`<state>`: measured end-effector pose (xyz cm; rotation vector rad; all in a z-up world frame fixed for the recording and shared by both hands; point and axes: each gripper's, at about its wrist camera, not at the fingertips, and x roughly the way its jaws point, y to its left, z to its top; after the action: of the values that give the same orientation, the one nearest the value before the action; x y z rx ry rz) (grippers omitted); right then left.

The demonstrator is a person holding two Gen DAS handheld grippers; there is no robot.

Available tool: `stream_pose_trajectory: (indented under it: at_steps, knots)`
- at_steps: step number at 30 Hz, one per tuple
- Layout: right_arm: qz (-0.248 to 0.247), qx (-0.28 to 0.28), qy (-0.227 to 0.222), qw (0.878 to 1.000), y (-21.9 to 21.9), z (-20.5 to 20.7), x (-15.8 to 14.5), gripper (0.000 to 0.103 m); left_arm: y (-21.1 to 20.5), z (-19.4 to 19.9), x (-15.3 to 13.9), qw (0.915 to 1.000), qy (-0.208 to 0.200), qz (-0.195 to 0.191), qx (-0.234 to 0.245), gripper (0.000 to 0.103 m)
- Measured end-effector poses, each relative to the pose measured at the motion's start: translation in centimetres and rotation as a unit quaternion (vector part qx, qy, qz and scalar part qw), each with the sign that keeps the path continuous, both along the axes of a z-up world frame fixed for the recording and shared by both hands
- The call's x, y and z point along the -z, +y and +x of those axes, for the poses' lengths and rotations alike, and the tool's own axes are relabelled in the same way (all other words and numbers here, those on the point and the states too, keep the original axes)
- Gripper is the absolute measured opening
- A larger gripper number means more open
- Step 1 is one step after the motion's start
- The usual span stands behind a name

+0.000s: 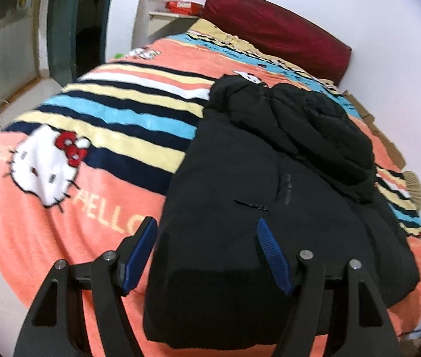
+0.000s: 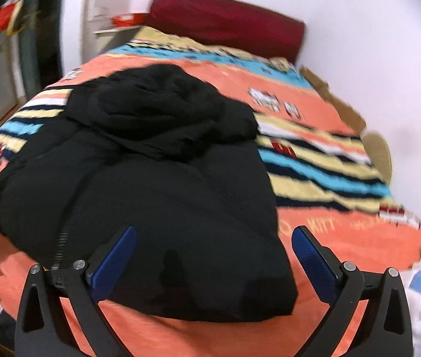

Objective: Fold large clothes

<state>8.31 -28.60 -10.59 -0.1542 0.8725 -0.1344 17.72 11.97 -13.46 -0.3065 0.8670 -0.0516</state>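
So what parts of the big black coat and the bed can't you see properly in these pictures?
- Black coat: its near hem is cut off behind the left gripper in the left wrist view.
- Sleeves: tucked away or lost in the dark fabric; the right wrist view is blurred.
- Blanket: its writing is smeared by blur in the right wrist view.
- Red box on the shelf: label too small.

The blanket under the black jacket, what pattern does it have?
The blanket is coral-orange with blue, yellow, navy and white stripes and a white cartoon cat; clearest in the left wrist view.
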Motion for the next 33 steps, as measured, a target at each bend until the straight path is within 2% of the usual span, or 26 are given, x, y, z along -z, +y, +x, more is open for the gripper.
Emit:
stream_pose_trajectory:
  at_steps: [6, 9, 13, 17, 22, 29, 33]
  knots:
    - [0.057, 0.057, 0.044, 0.996, -5.2, 1.3, 2.9, 0.102, 1.9, 0.8, 2.2, 0.9972, 0.022, -0.071, 0.003, 0.068]
    - [0.114, 0.076, 0.063, 0.989, -7.3, 1.8, 4.4, 0.102, 3.4, 0.8, 3.1, 0.9926, 0.029, -0.118, -0.002, 0.068]
    - [0.174, 0.088, 0.090, 0.977, -9.1, 2.1, 6.4, 0.102, 4.1, 0.9, 4.1, 0.9866, 0.041, -0.157, 0.012, 0.068]
    - [0.232, 0.084, 0.111, 0.963, -9.8, 2.1, 7.8, 0.102, 3.4, 0.7, 4.9, 0.9837, 0.053, -0.168, 0.036, 0.068]
    - [0.295, 0.078, 0.124, 0.944, -10.5, 1.9, 8.8, 0.102, 4.2, 0.4, 5.7, 0.9796, 0.066, -0.188, 0.030, 0.068]
    - [0.360, 0.063, 0.119, 0.923, -11.3, 1.5, 8.7, 0.067, 3.4, -0.4, 6.8, 0.9617, 0.091, -0.250, 0.067, 0.068]
    - [0.387, 0.065, 0.127, 0.911, -12.3, 1.2, 9.1, 0.060, 3.1, -0.8, 7.3, 0.9518, 0.101, -0.279, 0.080, 0.068]
